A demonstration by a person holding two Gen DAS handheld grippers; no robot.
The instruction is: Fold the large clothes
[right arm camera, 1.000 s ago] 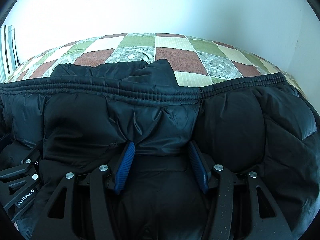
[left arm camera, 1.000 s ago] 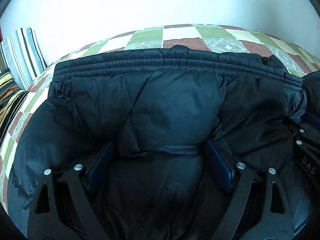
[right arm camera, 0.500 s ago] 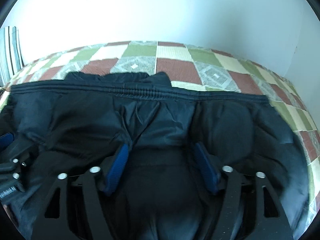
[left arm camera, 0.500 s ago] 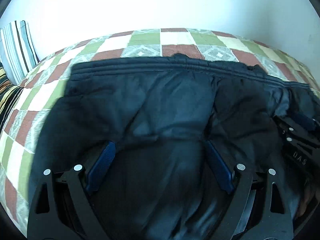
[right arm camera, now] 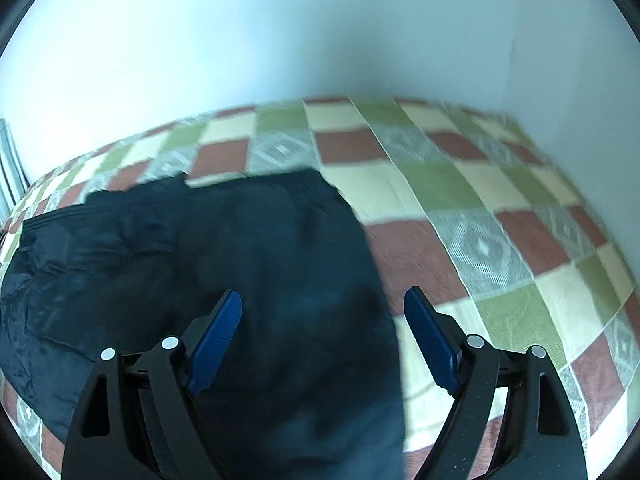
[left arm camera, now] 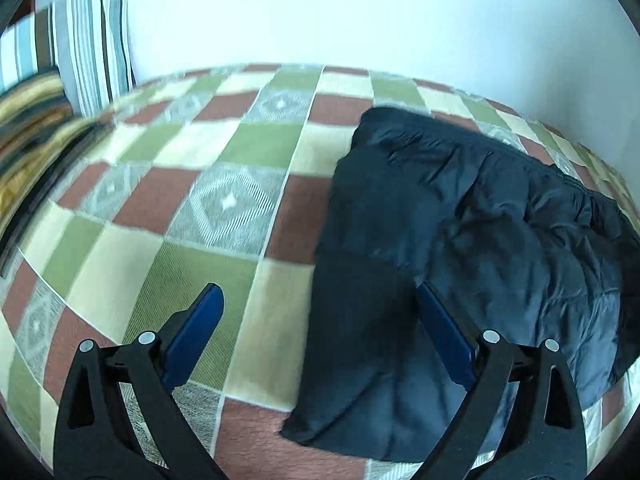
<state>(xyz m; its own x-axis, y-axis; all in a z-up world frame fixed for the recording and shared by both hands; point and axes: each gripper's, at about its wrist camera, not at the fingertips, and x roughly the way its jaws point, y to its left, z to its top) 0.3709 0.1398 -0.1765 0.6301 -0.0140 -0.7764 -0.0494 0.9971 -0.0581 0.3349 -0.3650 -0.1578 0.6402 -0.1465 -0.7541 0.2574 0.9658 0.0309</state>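
Observation:
A black puffy jacket [left arm camera: 460,248] lies folded on the checkered bedspread [left arm camera: 192,200], filling the right half of the left wrist view. My left gripper [left arm camera: 318,300] is open and empty above the jacket's left edge. In the right wrist view the jacket [right arm camera: 224,256] fills the left and lower middle. My right gripper [right arm camera: 322,300] is open and empty above the jacket's right edge, with the bedspread [right arm camera: 500,248] to its right.
Striped pillows [left arm camera: 80,48] stand at the far left against the white wall [left arm camera: 340,12]. The bed meets the wall along its far side, and a wall corner [right arm camera: 516,60] shows at the right.
Both grippers let go of the jacket, opened wider and pulled up and back. The jacket now lies flat on the bed. The left view swung left and the right view right.

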